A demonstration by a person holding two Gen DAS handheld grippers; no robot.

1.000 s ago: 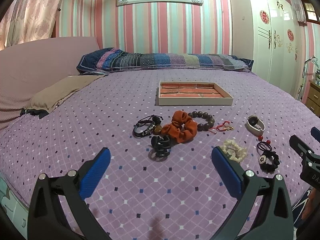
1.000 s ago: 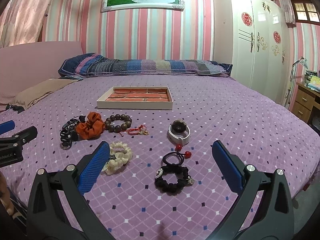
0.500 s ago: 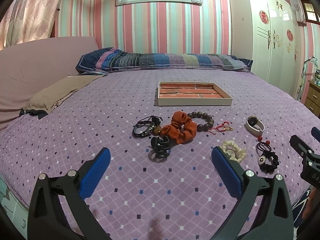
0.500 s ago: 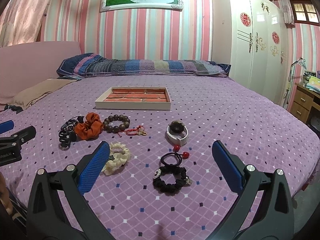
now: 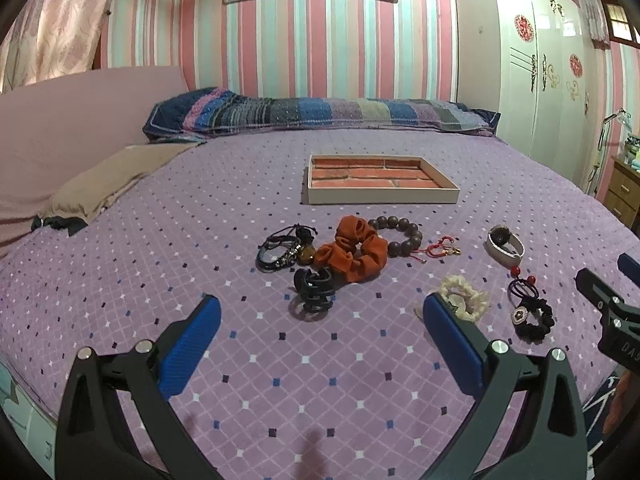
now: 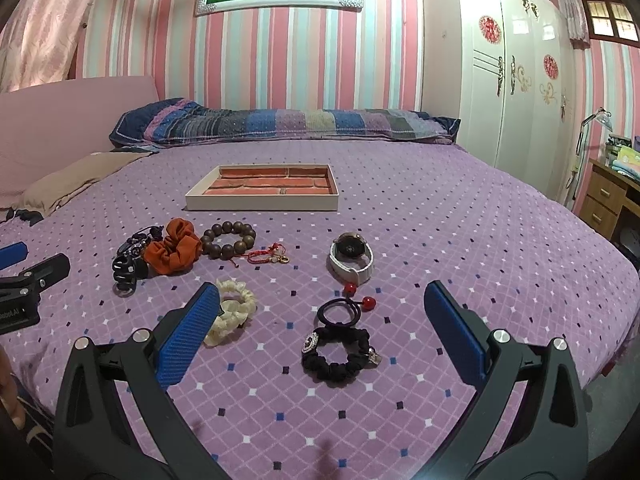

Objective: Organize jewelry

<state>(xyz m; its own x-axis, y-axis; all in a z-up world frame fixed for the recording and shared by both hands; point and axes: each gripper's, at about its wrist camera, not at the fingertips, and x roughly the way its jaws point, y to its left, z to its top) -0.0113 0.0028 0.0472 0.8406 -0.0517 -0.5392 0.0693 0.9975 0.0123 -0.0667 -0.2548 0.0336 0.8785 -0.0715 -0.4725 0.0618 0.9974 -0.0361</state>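
Observation:
A shallow tray (image 5: 380, 196) (image 6: 264, 202) with a brick-pattern lining lies on the purple bedspread. In front of it lie an orange scrunchie (image 5: 354, 254) (image 6: 174, 250), a wooden bead bracelet (image 5: 402, 232) (image 6: 228, 238), black cord bracelets (image 5: 280, 248), a black claw clip (image 5: 314, 286) (image 6: 126, 270), a red cord charm (image 6: 268, 257), a white watch (image 6: 352, 260) (image 5: 504, 242), a cream scrunchie (image 6: 232, 312) (image 5: 466, 298), a red-bead hair tie (image 6: 346, 308) and a black scrunchie (image 6: 338, 350) (image 5: 534, 318). My left gripper (image 5: 320, 312) is open above the bed near the clip. My right gripper (image 6: 322, 306) is open over the hair tie.
A striped pillow (image 5: 320, 114) lies at the head of the bed. A beige cloth (image 5: 108, 176) lies at the left. A white wardrobe (image 6: 516, 80) and a wooden nightstand (image 6: 608, 200) stand to the right. The bed edge is just below both grippers.
Both grippers have moved slightly forward and lower toward the jewelry. Both stay open and nothing on the bed has moved.

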